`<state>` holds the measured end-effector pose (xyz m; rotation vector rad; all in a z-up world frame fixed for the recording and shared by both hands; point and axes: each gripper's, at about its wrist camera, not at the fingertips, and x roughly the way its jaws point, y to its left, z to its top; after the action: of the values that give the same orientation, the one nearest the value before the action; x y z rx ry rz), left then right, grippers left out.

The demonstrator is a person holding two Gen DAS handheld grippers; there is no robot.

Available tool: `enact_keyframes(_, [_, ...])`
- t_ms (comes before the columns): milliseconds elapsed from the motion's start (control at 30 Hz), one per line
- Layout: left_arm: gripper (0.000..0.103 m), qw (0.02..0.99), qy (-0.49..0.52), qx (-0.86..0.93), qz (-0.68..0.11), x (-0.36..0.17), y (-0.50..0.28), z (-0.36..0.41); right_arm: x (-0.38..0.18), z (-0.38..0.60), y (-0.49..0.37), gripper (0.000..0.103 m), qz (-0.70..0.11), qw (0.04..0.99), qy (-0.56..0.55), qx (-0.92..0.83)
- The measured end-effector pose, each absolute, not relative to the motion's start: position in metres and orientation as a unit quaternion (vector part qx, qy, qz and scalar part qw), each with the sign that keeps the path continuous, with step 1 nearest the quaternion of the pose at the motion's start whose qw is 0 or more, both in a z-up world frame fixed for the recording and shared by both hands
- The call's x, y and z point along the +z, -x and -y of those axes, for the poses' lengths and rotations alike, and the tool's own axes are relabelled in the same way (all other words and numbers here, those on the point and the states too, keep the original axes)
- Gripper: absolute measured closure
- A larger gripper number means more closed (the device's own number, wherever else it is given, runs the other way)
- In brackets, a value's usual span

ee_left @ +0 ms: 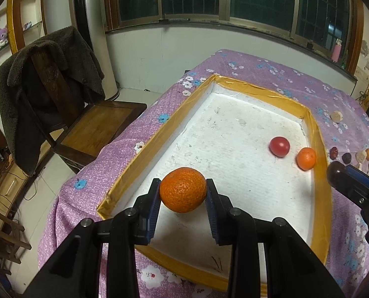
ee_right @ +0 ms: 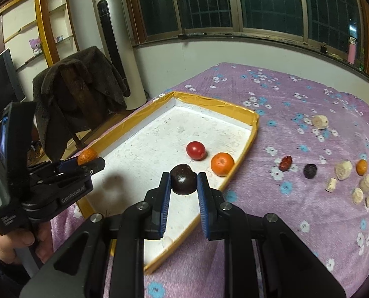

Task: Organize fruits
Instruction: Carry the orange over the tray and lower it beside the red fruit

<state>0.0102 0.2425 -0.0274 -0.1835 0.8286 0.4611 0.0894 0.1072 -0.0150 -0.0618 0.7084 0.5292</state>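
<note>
**Both grippers loaded over the tray**

The left gripper (ee_left: 182,186) is clamped on an orange (ee_left: 183,190), pads pressing its two sides. The fruit hangs over the near left part of the tray (ee_left: 322,173). The right gripper (ee_right: 184,176) is clenched on a dark round fruit (ee_right: 183,178), held above the tray's near right part. Both grippers point down at the tray floor, which suggests each fruit is about to be set inside.

Already in the tray, near its right wall, lie a red fruit (ee_right: 196,150) and a small orange (ee_right: 222,164), close together but apart. Placing new fruit to the near and left side would avoid knocking them.

The right wrist view alone shows the full row of items still on the cloth (ee_right: 283,94) to the right of the tray: a date (ee_right: 285,163), a dark fruit (ee_right: 310,170), a tiny orange (ee_right: 361,167) and pale lumps (ee_right: 343,170). It also shows the person's hand (ee_right: 15,242) under the left gripper. The left wrist view shows the tray's near left corner and only the tip of the right gripper at the right edge.
</note>
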Motion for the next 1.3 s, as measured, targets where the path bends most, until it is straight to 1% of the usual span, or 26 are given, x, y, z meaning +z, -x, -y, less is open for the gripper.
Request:
enact_keyframes(433, [0.069, 0.877, 0.094, 0.233, -0.41, -0.034, -0.015, -0.255, -0.036, -0.132, -0.117, 0.08, -0.37, 0.89, 0.046, 0.263])
enact_keyframes(1300, [0.069, 0.877, 0.104, 0.23, -0.409, -0.036, -0.018, -0.264, -0.043, -0.146, -0.127, 0.08, -0.377, 0.888, 0.067, 0.253])
